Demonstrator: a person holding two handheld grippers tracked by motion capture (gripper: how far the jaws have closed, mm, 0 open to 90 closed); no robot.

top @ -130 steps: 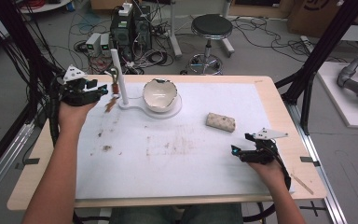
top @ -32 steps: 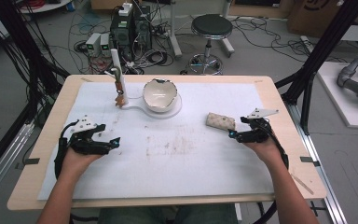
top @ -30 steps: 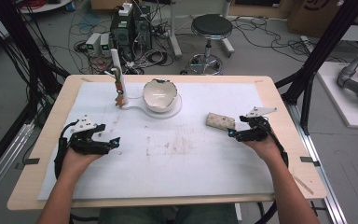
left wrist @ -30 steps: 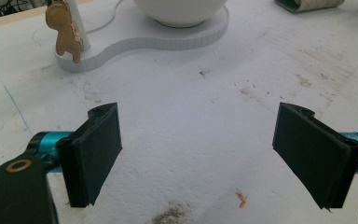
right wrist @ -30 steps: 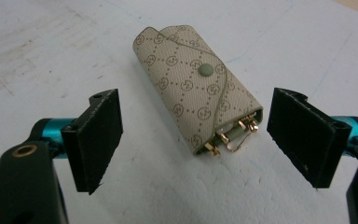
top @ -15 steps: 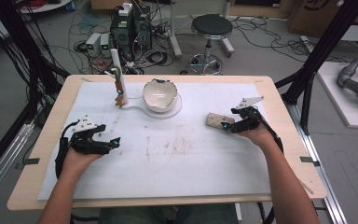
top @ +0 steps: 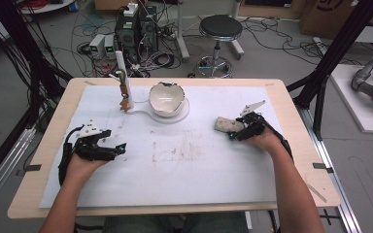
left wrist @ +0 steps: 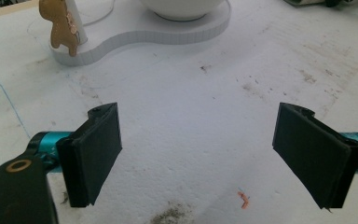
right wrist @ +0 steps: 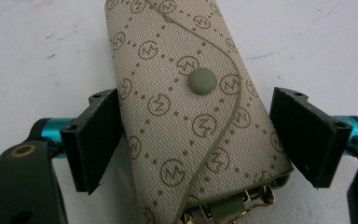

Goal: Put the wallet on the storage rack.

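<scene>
A beige monogrammed key pouch [top: 224, 124] with a green snap lies on the white mat [top: 184, 170] right of centre. My right gripper [top: 232, 134] is open around it. In the right gripper view the pouch [right wrist: 186, 93] lies between the two black jaws of the right gripper [right wrist: 196, 140], its clasp end nearest the camera. The left jaw is against its edge and the right jaw is just off it. My left gripper [top: 120, 148] rests low at the mat's left, open, and nothing is between the jaws of the left gripper [left wrist: 198, 154].
At the back of the mat a white bowl [top: 165, 97] sits on a white base [top: 182, 114]. The base has an upright post [top: 121, 73], and a small brown figure [top: 124, 93] hangs from it. The same figure [left wrist: 65, 23] and base [left wrist: 168, 35] are ahead of the left jaws. Stains mark the mat's middle.
My right gripper has moved forward and left until its jaws straddle the pouch. The left gripper came back from beside the post earlier and has held still for the last second.
</scene>
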